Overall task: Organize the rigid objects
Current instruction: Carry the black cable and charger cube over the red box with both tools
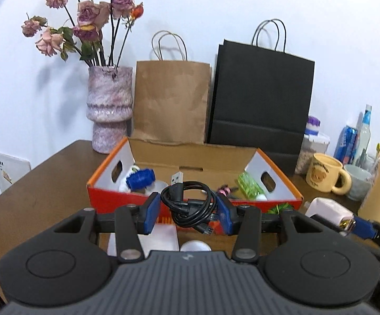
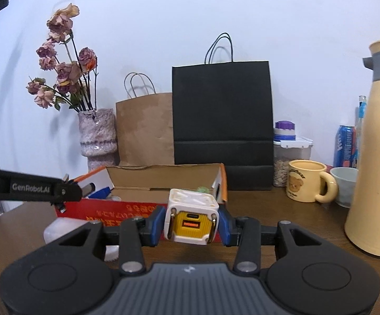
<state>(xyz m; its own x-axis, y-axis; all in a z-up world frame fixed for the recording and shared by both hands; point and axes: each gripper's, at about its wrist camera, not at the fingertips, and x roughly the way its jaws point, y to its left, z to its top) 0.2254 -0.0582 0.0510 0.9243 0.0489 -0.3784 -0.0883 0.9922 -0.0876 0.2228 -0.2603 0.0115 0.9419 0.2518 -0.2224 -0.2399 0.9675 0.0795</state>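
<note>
Coiled black USB cable [image 1: 187, 207] clamped between left gripper [image 1: 188, 211] pads, just before orange cardboard box [image 1: 126, 197]. Right gripper [image 2: 191, 224] jaws pinch white-yellow charger cube [image 2: 191, 216] near box front; box contents partly hidden, blurred.

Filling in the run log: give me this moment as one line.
left tool: shut on coiled black cable | right tool: shut on white-yellow charger cube | both before orange box | no release yet

Home: vase [image 1: 109, 110], mug [image 2: 308, 181], table [image 1: 45, 191].
</note>
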